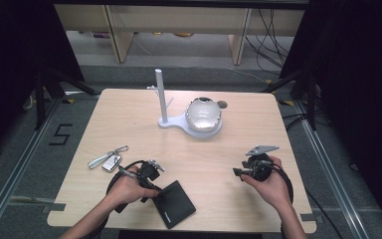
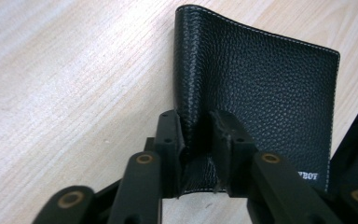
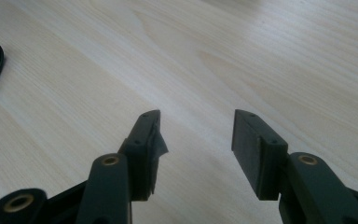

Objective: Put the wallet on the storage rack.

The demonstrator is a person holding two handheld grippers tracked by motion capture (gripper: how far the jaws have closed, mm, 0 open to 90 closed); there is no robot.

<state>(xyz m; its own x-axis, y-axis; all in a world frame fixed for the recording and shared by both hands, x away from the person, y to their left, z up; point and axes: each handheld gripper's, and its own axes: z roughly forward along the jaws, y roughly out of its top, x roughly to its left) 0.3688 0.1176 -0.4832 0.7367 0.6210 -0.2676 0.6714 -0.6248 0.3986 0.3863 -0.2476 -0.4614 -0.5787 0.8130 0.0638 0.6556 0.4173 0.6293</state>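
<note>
A black leather wallet (image 1: 175, 204) lies folded near the table's front edge, left of centre. My left gripper (image 1: 155, 190) is at its left corner, with the person's hand around it. In the left gripper view the wallet's (image 2: 261, 84) near edge is lifted and pinched between the jaws of the left gripper (image 2: 196, 123), so it is shut on the wallet. My right gripper (image 1: 237, 172) rests at the front right, pointing left. Its jaws stand open over bare wood in the right gripper view (image 3: 196, 126), with nothing between them.
A bunch of keys with a car fob (image 1: 108, 160) lies left of the left hand. A white stand with an upright post (image 1: 160, 94) and a shiny silver bowl (image 1: 203, 114) sit at the table's far middle. The wooden table (image 1: 129, 124) ends close behind the wallet.
</note>
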